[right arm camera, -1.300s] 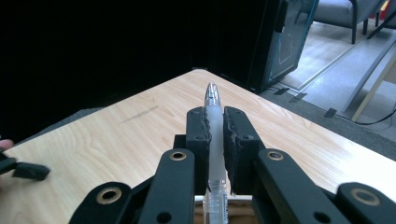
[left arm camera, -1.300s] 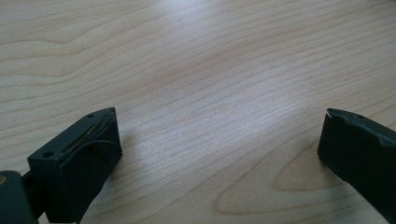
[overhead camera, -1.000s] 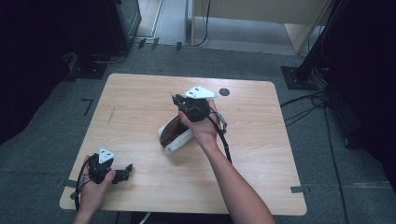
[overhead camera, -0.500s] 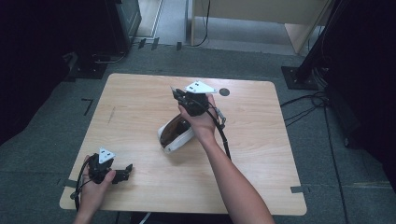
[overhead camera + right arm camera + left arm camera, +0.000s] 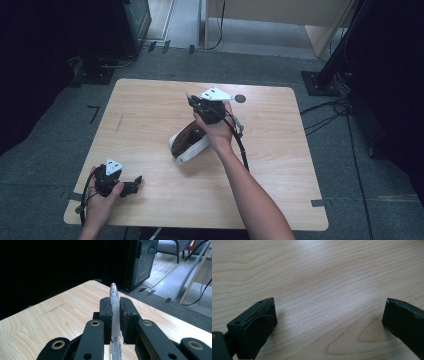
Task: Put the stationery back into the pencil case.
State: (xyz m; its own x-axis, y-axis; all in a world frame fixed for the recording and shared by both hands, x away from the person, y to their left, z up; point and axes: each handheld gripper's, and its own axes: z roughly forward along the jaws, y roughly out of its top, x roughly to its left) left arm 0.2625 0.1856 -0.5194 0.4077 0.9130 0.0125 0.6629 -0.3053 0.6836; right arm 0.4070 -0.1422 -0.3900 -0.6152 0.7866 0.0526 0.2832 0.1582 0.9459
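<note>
1 translucent pen [image 5: 114,305] sits clamped between the jaws of my right gripper [image 5: 114,307], which are closed tight on its barrel. Its clear tip points past them toward the far-left part of the wooden surface [image 5: 150,115]. In the high view my right gripper [image 5: 196,101] is raised above the middle of the surface, just beyond an open pencil case [image 5: 187,142] with a white rim and brown lining. The case lies on its side, its opening facing the far-left corner, and my right hand [image 5: 218,131] is just beside it.

My left gripper [image 5: 135,183] rests low at the near-left corner, well apart from the case. Its 2 jaws stand wide open with nothing but bare wood between them.

I judge the pen is being carried either from or toward the case. The main risk is slippage: the barrel is smooth and narrow, so a tilt or a jolt could let it slide out and roll across the surface. Nothing steadies the case, so a nudge from my right hand could shift it.
</note>
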